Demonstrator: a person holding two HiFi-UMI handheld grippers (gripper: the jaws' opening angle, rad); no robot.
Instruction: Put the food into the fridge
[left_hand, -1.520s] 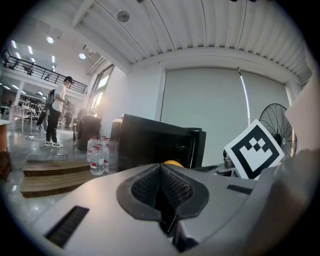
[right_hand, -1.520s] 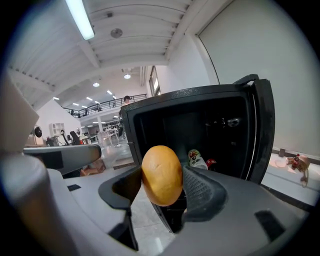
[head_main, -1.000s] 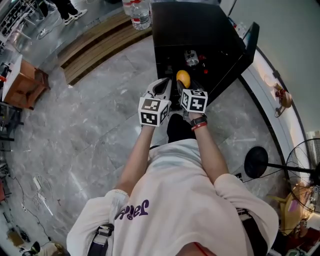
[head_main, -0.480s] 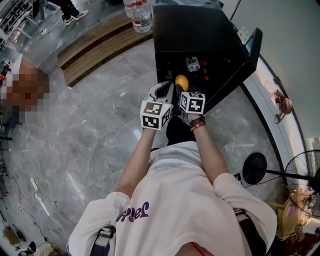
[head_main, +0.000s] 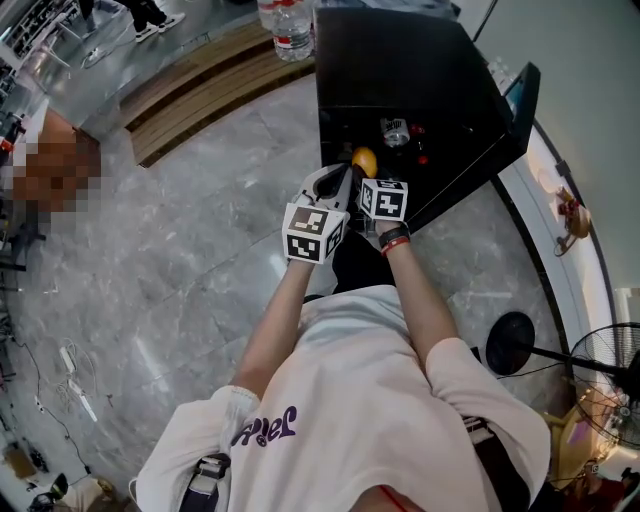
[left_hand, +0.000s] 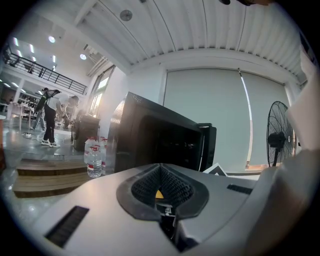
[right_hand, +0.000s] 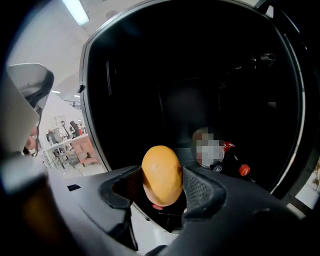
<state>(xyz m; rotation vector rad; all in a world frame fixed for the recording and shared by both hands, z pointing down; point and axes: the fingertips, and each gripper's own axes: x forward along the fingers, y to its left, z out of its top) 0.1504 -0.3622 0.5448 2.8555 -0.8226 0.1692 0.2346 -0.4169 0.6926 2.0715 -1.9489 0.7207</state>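
Observation:
A black fridge (head_main: 400, 60) stands open ahead of me, its door (head_main: 517, 98) swung to the right. My right gripper (head_main: 362, 172) is shut on a smooth orange-yellow fruit (head_main: 364, 160), held just in front of the fridge opening. In the right gripper view the fruit (right_hand: 161, 172) stands upright between the ribbed pads (right_hand: 200, 187), with the dark fridge interior (right_hand: 190, 90) behind it. A bottle (head_main: 397, 130) and red-capped items (right_hand: 243, 170) sit inside. My left gripper (head_main: 328, 180) is just left of the right one, shut and empty (left_hand: 161, 167).
Large water bottles (head_main: 285, 15) stand on the floor left of the fridge, beside wooden steps (head_main: 200, 90). A standing fan (head_main: 612, 345) and its round black base (head_main: 510, 335) are at the right. The floor is grey marble (head_main: 180, 260).
Both grippers and the fruit have edged a little closer to the fridge opening. The right gripper's hold on the fruit is unchanged.

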